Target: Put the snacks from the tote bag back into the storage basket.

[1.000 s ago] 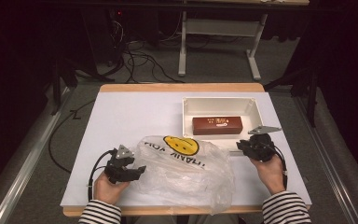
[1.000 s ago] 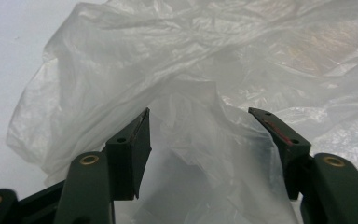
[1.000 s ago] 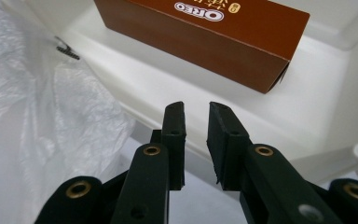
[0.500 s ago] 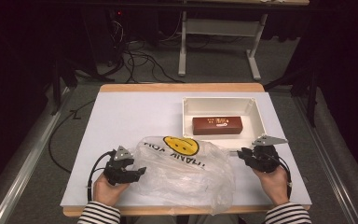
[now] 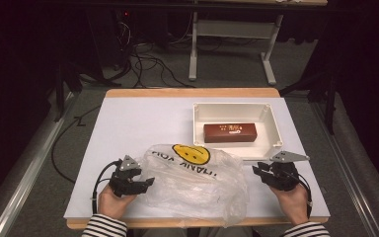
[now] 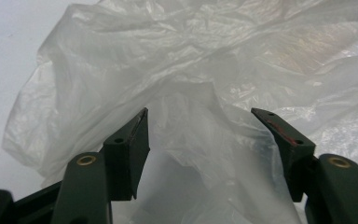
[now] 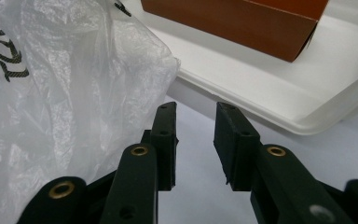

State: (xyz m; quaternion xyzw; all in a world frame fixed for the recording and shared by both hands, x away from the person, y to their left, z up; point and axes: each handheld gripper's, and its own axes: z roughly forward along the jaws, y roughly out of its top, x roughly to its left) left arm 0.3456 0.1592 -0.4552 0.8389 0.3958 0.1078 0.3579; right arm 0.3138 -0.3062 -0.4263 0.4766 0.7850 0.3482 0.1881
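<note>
One bag [image 5: 197,180] lies at the bench's [image 5: 138,118] near edge; one box [image 5: 230,132] sits in one tray [image 5: 271,116] toward the far right corner. Left gripper [image 6: 200,126] gapes wide at the bag; right gripper [image 7: 195,123] is narrowly parted, empty.

A light wooden table [image 5: 192,92] carries a white sheet [image 5: 138,123] that covers nearly all of its top, leaving a thin strip of wood bare along the far edge. It stands on a grey carpeted floor [image 5: 333,163], with a pale metal rail [image 5: 24,173] running along the floor at its left. Beyond the table, a tangle of black cables [image 5: 145,61] lies beside the white metal legs of a desk frame [image 5: 193,54].
</note>
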